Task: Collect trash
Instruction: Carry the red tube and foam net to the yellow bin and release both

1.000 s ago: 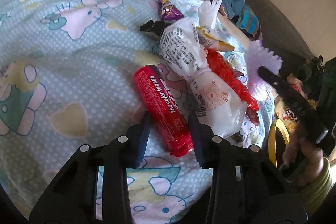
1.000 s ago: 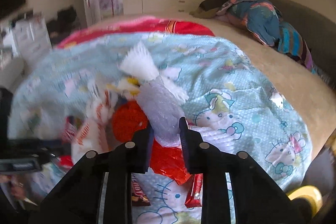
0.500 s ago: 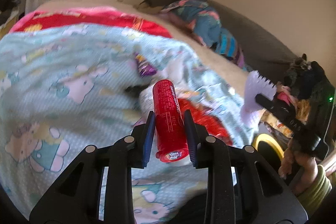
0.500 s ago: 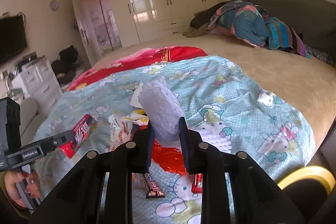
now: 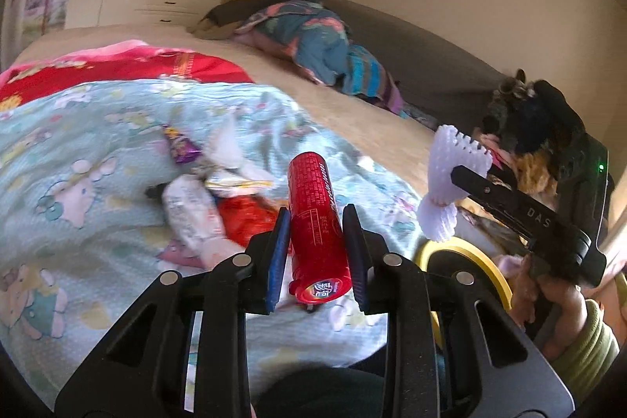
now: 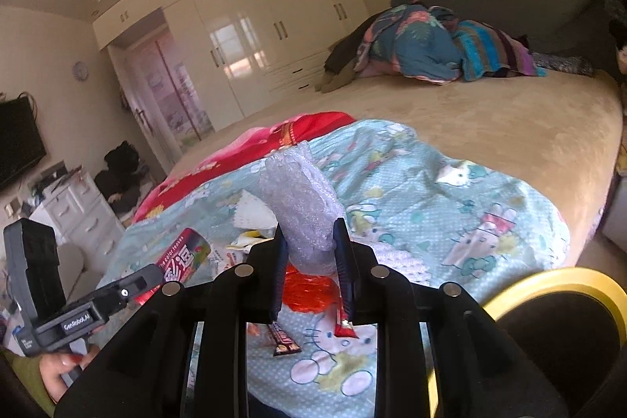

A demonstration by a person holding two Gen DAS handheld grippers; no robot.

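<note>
My left gripper (image 5: 316, 226) is shut on a red candy tube (image 5: 315, 218) and holds it up above the blue cartoon blanket (image 5: 78, 151). My right gripper (image 6: 309, 241) is shut on a crumpled piece of white foam wrap (image 6: 301, 198), also lifted off the bed. In the left wrist view the right gripper holds that foam wrap (image 5: 450, 183) at the right, over a yellow-rimmed bin (image 5: 470, 253). The tube also shows in the right wrist view (image 6: 184, 257). More trash lies on the blanket: a white packet (image 5: 192, 210), a red crinkly wrapper (image 5: 243, 218), a purple wrapper (image 5: 180, 147).
Two small snack bars (image 6: 282, 339) (image 6: 345, 324) lie on the blanket near me. The yellow-rimmed bin (image 6: 548, 292) stands by the bed's near corner. A pile of clothes (image 6: 431, 46) lies at the far side of the bed. Wardrobes (image 6: 254, 26) line the back wall.
My left gripper closed on the red tube and lifted it off the blanket. My right gripper rose and drew back with the foam wrap.
</note>
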